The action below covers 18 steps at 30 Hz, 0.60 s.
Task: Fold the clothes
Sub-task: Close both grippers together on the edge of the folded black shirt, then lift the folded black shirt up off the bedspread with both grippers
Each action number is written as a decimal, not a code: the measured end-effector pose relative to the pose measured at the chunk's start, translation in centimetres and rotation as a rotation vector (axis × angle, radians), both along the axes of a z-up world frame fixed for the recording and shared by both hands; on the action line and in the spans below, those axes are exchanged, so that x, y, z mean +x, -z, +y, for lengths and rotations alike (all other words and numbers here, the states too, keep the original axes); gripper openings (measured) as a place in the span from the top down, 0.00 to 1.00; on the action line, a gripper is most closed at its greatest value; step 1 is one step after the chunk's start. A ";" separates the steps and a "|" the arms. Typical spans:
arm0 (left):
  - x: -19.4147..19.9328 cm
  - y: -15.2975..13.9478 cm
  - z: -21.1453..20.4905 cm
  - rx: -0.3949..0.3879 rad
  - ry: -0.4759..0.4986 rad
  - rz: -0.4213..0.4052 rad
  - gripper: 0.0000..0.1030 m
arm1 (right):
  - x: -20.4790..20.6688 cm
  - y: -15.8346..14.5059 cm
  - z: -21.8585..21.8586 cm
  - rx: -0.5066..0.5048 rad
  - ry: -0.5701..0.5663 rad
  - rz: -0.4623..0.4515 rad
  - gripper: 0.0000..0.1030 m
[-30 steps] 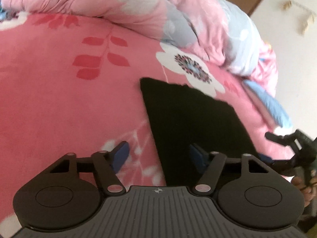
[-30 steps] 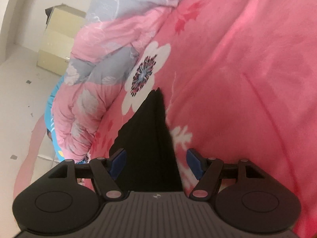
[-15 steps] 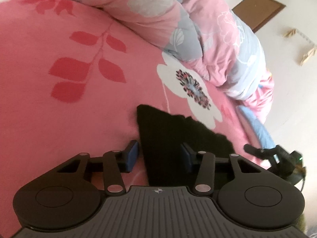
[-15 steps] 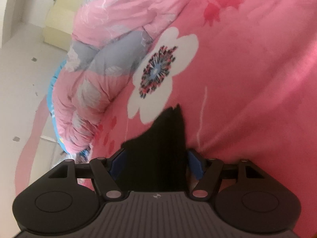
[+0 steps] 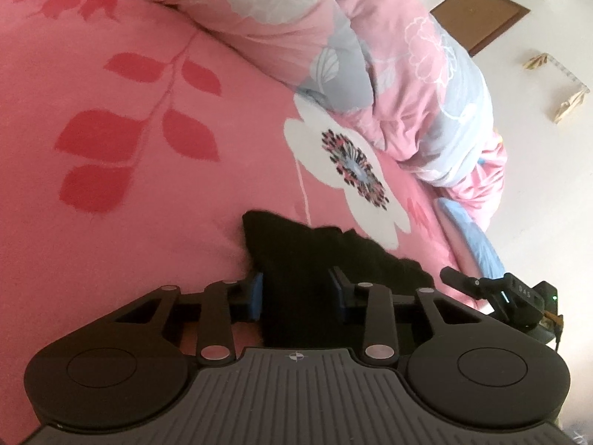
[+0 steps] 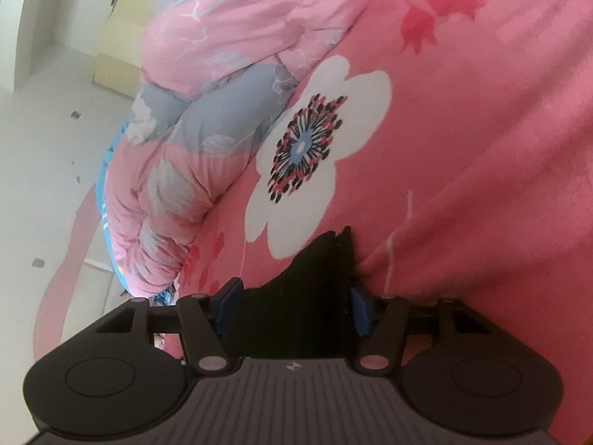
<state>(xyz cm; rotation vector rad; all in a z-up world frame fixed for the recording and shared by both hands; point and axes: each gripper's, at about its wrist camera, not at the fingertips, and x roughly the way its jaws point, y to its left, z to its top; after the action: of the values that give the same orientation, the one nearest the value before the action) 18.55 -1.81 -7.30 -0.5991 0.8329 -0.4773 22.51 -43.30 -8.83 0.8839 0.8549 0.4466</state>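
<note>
A black garment (image 5: 318, 256) lies on the pink floral bedsheet (image 5: 148, 193). My left gripper (image 5: 296, 294) is open, its blue pads on either side of the garment's near edge by its left corner. My right gripper (image 6: 292, 306) is open too, its pads on either side of the same black garment (image 6: 315, 282) near a pointed corner. The right gripper's body (image 5: 511, 296) shows at the right edge of the left wrist view. I cannot tell whether any pad touches the cloth.
A rumpled pink and grey quilt (image 5: 370, 55) is piled along the far side of the bed and also shows in the right wrist view (image 6: 207, 111). A blue cloth (image 5: 470, 237) lies at the bed edge. A cardboard box (image 6: 118, 55) stands on the white floor.
Both grippers have moved forward and down onto the garment's edge. The left jaws have narrowed from wide open to a smaller gap around the cloth.
</note>
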 end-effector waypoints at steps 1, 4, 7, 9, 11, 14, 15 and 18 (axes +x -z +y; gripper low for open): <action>-0.3 -0.1 0.1 0.004 0.005 0.006 0.70 | -0.2 0.0 0.0 -0.003 -0.010 0.002 0.45; -1.3 -0.4 0.1 0.030 0.024 -0.010 0.71 | -0.9 -0.1 -0.3 -0.001 -0.049 0.010 0.50; -1.1 -0.1 -0.2 0.023 0.005 -0.009 0.71 | -1.1 0.0 -0.4 -0.009 -0.071 0.007 0.54; -0.2 0.0 -0.6 0.003 -0.015 -0.002 0.71 | -0.4 0.2 -0.2 -0.002 -0.072 0.014 0.58; 0.5 0.0 -1.2 0.014 -0.024 -0.013 0.73 | 0.4 0.4 0.2 -0.002 -0.075 0.016 0.66; 0.9 -0.3 -2.2 0.064 -0.039 -0.034 0.87 | 1.3 0.7 0.9 -0.031 -0.081 0.017 0.85; 0.8 -0.5 -2.3 0.073 -0.044 -0.039 0.92 | 1.3 0.6 1.0 -0.042 -0.079 0.010 0.88; 0.2 -1.6 -2.6 0.101 -0.058 -0.071 0.95 | 0.6 -0.4 1.6 -0.093 -0.069 -0.030 0.89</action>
<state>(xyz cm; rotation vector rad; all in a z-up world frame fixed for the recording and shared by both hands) 18.75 -4.38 -5.70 -0.5091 0.7654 -0.3989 23.09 -41.69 -8.40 0.7626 0.8741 0.4754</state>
